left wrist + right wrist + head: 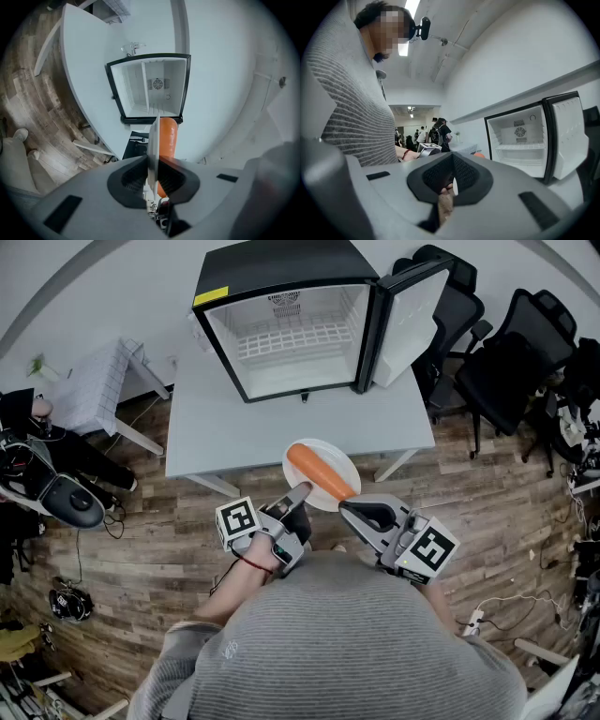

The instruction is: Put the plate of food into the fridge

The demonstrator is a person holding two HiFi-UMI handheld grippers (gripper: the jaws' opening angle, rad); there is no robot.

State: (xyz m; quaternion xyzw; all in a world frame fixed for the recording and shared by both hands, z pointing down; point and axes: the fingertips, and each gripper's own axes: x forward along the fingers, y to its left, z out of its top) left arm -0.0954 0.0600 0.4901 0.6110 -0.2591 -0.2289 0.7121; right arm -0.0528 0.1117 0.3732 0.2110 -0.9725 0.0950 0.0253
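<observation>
**Two grippers, one plate, and an open fridge**

We see the left gripper (300, 493) clamped on the near rim of the white plate (330, 454). In the left gripper view (153, 173) the plate (153, 140) runs edge-on between the pads, which press on it from both sides. An orange carrot (322, 472) lies slantwise across the plate and reaches past its right rim. The same carrot (167, 138) shows just beyond the jaws in the left gripper view.

The right gripper (349, 509) sits just beside the plate's near right rim, close to the carrot's end. In the right gripper view (451, 185) its jaws are drawn together with only a thin slit left. We make out nothing gripped between them.

We find the plate held in the air over the near edge of the white table (225, 427), apart from the fridge (291, 343). The fridge stands at the table's far side with its door (408, 320) swung open to the right. A white wire shelf shows inside. Black office chairs (506, 362) stand to the right on the wood floor.
</observation>
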